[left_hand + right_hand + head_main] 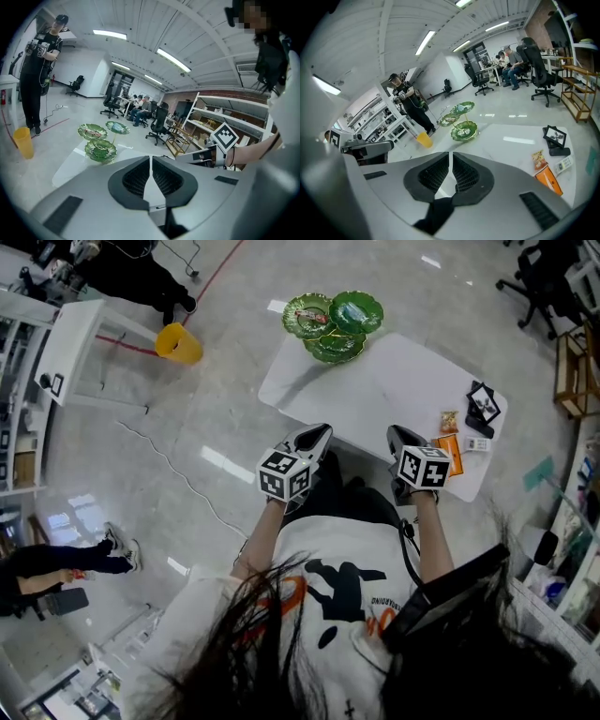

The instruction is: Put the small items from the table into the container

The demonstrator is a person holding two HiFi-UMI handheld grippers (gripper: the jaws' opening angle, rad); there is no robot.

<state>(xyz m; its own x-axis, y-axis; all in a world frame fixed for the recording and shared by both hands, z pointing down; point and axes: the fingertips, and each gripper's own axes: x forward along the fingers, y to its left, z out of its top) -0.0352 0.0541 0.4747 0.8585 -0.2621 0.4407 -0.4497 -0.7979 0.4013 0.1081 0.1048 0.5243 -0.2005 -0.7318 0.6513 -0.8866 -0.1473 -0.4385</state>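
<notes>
A white table (394, 381) carries a green three-dish stand (333, 324) at its far end. That stand (101, 140) also shows in the left gripper view, and the stand (461, 124) shows in the right gripper view. Small items lie at the table's right end: a black frame (484, 404), a snack packet (449, 421), an orange box (450, 454) and a white remote-like piece (476, 443). My left gripper (319, 432) hovers at the near table edge, shut and empty. My right gripper (398, 432) is beside it, left of the orange box (548, 180), shut with nothing between its jaws.
A yellow bin (178, 343) and a white shelf unit (66, 352) stand on the floor to the left. A person (40, 70) stands beyond the bin. Wooden shelving (572, 362) and office chairs (544, 277) flank the table's right side.
</notes>
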